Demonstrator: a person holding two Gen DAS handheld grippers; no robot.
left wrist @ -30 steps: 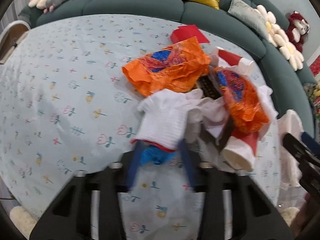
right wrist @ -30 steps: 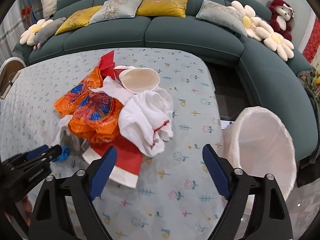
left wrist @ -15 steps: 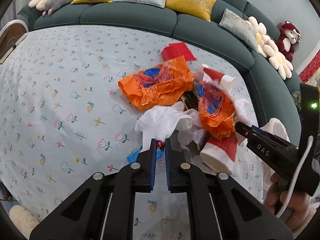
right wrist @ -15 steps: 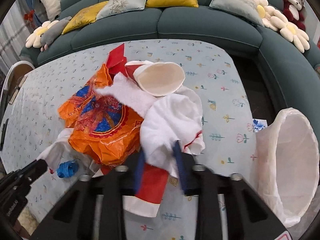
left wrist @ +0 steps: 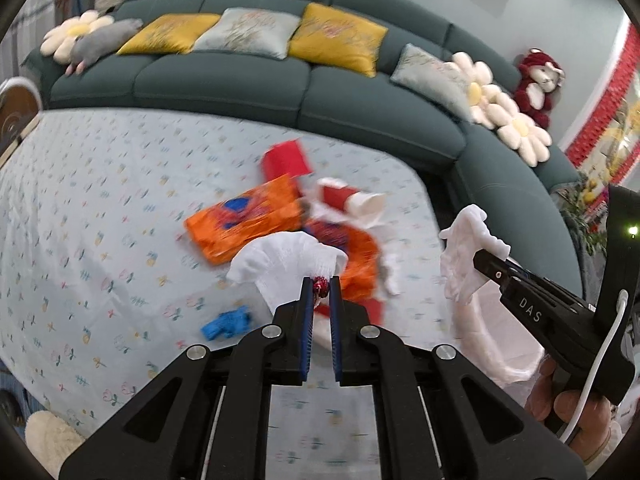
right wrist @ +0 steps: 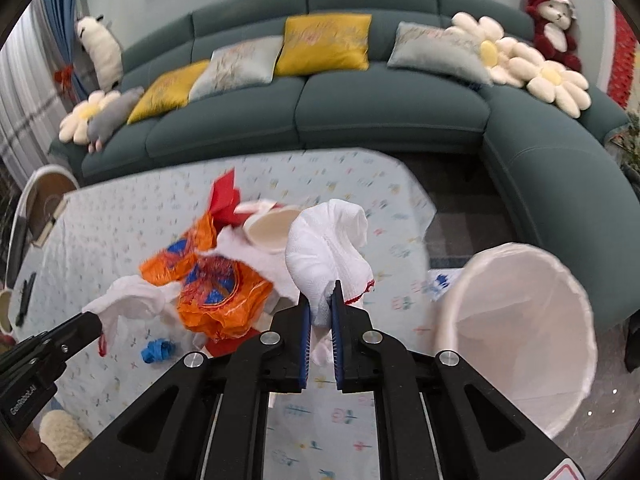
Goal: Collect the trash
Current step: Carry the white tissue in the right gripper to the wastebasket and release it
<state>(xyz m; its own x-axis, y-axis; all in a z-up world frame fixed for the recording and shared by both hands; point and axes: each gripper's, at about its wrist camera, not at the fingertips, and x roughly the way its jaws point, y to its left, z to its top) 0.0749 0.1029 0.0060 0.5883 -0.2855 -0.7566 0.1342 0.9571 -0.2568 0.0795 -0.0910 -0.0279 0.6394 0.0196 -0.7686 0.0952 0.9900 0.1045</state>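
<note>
Floral-clothed table [left wrist: 100, 216]; orange wrappers [left wrist: 248, 220]; red cups [left wrist: 348, 200]

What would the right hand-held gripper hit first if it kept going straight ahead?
Apart from the white glove it grips, probably the paper cup on the trash pile; depth is hard to judge.

Left gripper [left wrist: 321, 286]: matte black plastic body; two fingers [left wrist: 307, 316] faced with ribbed blue pads; four round silver screws set across the angular linkage arms; triangular cut-outs in the outer arms; two thin metal rods running between them.

Right gripper [right wrist: 321, 300]: same black frame, blue ribbed pads, silver screws. Seen from the left wrist view, its side carries white lettering "DAS", a white cable and a small green light on the upright black housing. A hand [left wrist: 568, 408] wraps the handle.
</note>
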